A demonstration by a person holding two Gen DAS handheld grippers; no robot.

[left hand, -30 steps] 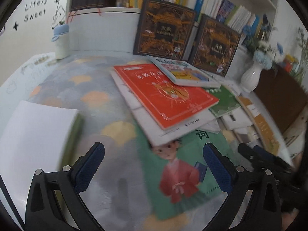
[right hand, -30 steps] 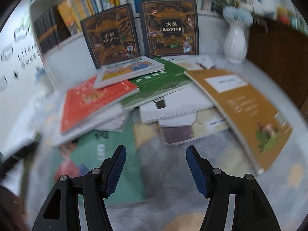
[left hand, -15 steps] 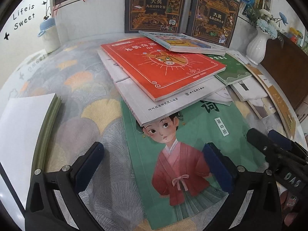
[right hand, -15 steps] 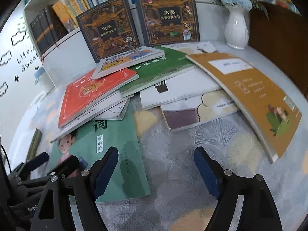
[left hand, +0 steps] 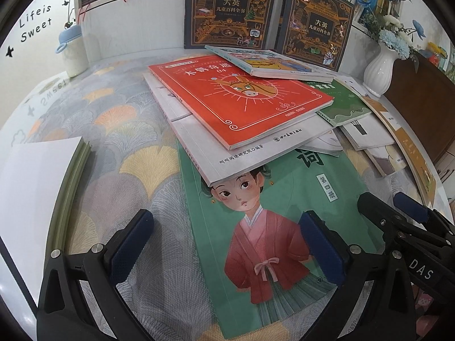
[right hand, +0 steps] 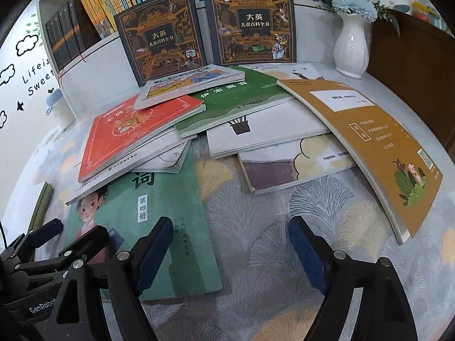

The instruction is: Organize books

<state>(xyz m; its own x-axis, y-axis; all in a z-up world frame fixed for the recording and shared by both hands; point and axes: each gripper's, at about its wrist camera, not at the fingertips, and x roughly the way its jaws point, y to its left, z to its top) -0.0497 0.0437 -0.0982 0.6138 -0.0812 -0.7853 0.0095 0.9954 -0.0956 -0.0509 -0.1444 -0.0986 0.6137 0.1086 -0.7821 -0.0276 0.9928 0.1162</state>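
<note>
Left wrist view: the left gripper [left hand: 224, 244] hangs with jaws wide apart and empty over the near edge of the green picture book [left hand: 273, 227], which lies flat on the bench [left hand: 93, 119]. The book's top is pinned under a grey-white book [left hand: 227, 153] carrying the red book [left hand: 241, 99]; its title is therefore hidden.

Right wrist view: the right gripper [right hand: 230, 250] has jaws apart and empty, straddling the green book's right edge [right hand: 182, 227]. The ochre book [right hand: 369, 147] overhangs lower volumes, masking their covers.
</note>
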